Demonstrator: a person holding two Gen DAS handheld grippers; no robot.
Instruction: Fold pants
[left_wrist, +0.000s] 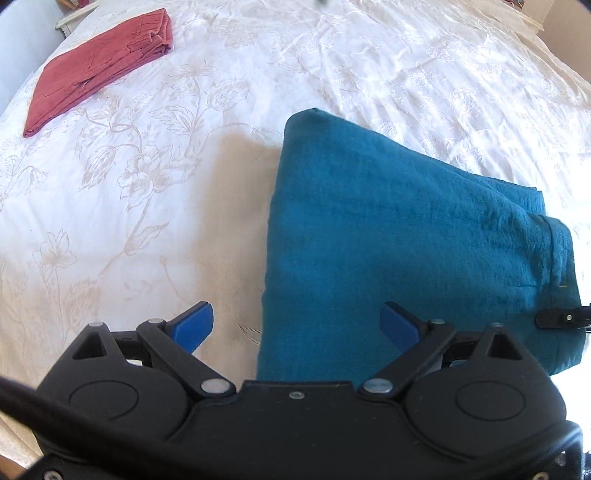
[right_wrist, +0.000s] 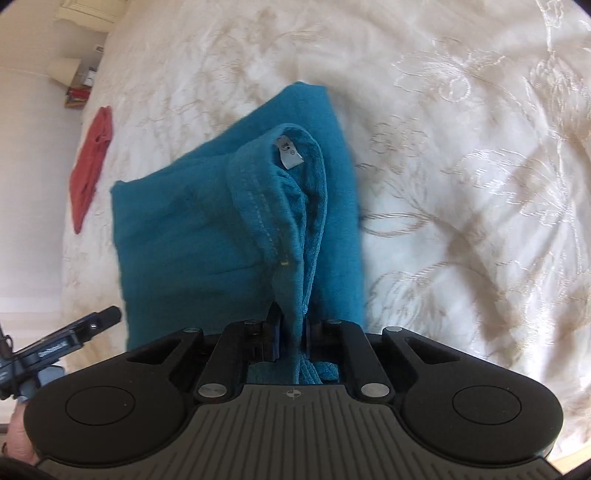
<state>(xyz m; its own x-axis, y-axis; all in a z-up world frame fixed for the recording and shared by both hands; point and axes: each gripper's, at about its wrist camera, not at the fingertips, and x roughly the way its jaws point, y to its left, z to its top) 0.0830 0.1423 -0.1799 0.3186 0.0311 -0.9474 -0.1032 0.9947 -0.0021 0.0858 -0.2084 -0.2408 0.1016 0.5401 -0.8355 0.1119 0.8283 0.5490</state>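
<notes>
Teal pants (left_wrist: 388, 229) lie folded on a white embroidered bedspread (left_wrist: 184, 184). My left gripper (left_wrist: 297, 325) is open and empty, its blue pads (left_wrist: 194, 325) spread over the near left edge of the pants. In the right wrist view my right gripper (right_wrist: 291, 332) is shut on the waistband of the teal pants (right_wrist: 207, 236) and lifts it into a ridge, with a white label (right_wrist: 290, 157) showing. The right gripper's tip shows at the right edge of the left wrist view (left_wrist: 554, 317). The left gripper shows at lower left in the right wrist view (right_wrist: 66, 343).
Folded red pants (left_wrist: 99, 70) lie at the far left of the bed, also in the right wrist view (right_wrist: 90, 166). A bedside stand with a lamp (right_wrist: 68, 70) is beyond the bed's far left corner. The bedspread (right_wrist: 461, 184) extends to the right.
</notes>
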